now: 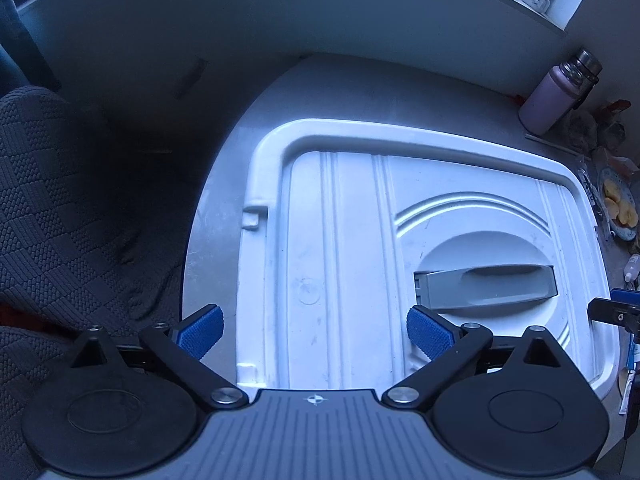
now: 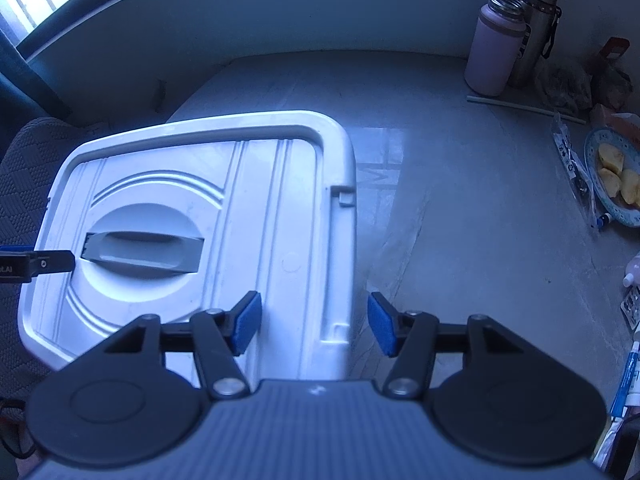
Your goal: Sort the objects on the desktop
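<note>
A white plastic storage box with its lid (image 1: 348, 240) on stands on the grey desk; it also shows in the right wrist view (image 2: 256, 208). A grey handle (image 1: 484, 288) lies flat in the lid's round recess, seen too in the right wrist view (image 2: 142, 254). My left gripper (image 1: 314, 334) is open above the lid's left part, holding nothing. My right gripper (image 2: 314, 326) is open over the box's right edge, empty. Each gripper's tip shows at the edge of the other's view.
A pink flask (image 2: 494, 48) and a steel flask (image 2: 534, 28) stand at the desk's back right. A plate of fruit slices (image 2: 614, 178), a packet, small tubes and a blister pack lie along the right edge. A patterned dark chair (image 1: 60, 220) is left of the desk.
</note>
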